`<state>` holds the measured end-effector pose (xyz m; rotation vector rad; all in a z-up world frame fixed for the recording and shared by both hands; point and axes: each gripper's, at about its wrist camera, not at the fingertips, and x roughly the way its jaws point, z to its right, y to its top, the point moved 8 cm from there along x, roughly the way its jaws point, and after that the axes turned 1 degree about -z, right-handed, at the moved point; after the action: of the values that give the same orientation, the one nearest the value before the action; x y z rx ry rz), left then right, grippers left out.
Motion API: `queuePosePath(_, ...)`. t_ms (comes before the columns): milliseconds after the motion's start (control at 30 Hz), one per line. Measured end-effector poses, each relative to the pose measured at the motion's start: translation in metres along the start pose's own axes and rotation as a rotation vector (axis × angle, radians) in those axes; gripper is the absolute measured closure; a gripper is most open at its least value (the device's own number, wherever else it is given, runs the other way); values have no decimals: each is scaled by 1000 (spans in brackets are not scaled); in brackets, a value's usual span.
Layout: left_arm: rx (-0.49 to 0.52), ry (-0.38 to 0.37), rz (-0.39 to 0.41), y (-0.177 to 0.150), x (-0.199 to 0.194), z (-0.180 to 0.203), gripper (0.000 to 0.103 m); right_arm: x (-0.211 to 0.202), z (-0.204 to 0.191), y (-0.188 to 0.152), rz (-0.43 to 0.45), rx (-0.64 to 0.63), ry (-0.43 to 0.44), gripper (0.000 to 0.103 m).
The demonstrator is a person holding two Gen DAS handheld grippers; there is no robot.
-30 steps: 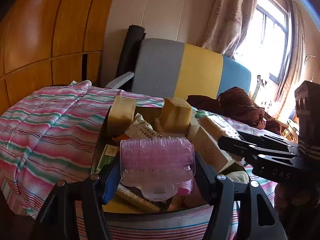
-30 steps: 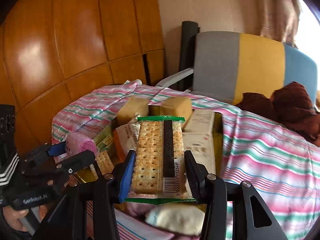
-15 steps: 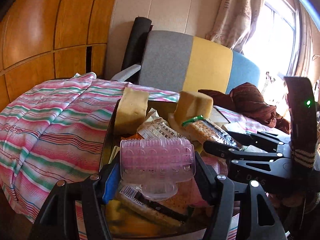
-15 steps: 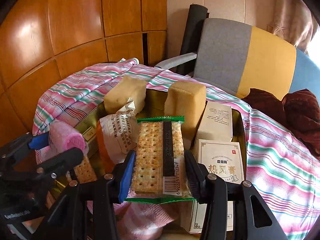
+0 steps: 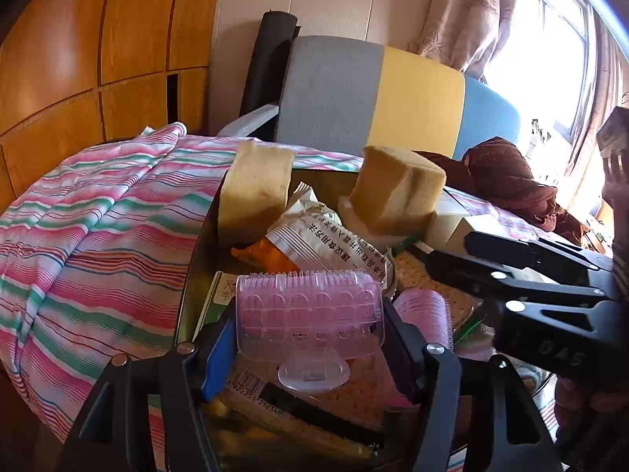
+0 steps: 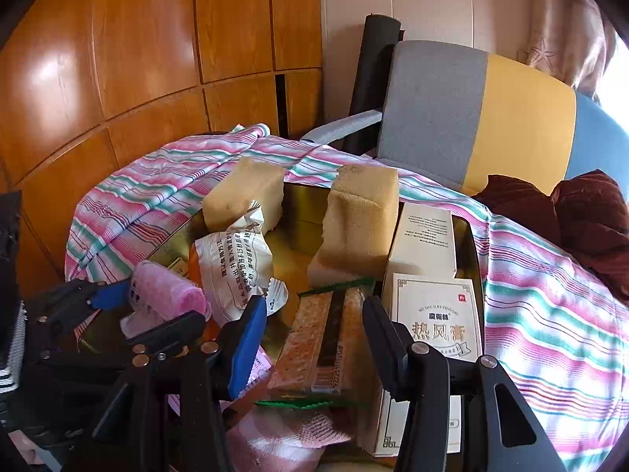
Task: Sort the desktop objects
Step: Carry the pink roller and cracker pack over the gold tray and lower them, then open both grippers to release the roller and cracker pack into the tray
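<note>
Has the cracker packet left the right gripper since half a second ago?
Yes. The cracker packet now lies lower in the golden box, beside the white carton, apart from the right gripper, whose jaws stand open.

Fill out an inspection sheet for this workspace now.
Surface: striped cloth under a gold tray.
Job's things: pink hair roller, cracker pack, two sponges, white boxes, snack packet, all in the tray.
Clutter: brown garment.
Grippers: left gripper clamps the roller; right gripper open, cracker pack released between its fingers.
Cables: nothing seen.
Surroundings: wooden panels, colour-block chair, curtained window.
</note>
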<state>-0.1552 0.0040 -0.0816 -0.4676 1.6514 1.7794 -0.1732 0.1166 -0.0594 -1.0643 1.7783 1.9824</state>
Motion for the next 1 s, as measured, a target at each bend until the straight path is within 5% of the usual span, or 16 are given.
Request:
queuePosePath(333,-23,-24,30,6,-5,-3,33,-28,-1,-6,64,33,15,51)
queuePosePath(1000,-32,63,62,-1,-38,-10,32,-53,-7,-30,92,64,-21,49)
